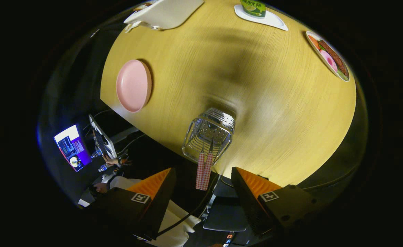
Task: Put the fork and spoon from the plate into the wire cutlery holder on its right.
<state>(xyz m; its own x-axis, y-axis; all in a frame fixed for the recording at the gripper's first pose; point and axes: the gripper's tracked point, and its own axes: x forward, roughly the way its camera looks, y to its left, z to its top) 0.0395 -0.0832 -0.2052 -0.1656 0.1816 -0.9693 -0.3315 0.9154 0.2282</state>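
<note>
Here the gripper (201, 187) hangs released, its ridged fingers (153, 183) spread wide and grasping nothing. Between and just ahead of them, two checked handles, the fork (199, 170) and spoon (207, 171), stand in the shiny wire cutlery holder (209, 135) on the wood-grain counter (273, 113). A round, smooth pink plate (133, 85) lies well apart.

My wire cutlery holder (209, 136) stands upright on the wooden table, just ahead of my fingers. The fork (200, 170) and spoon (207, 171) stand inside it side by side, checked red-and-white handles protruding above its rim. The pink plate (133, 85) lies bare, well apart.
</note>
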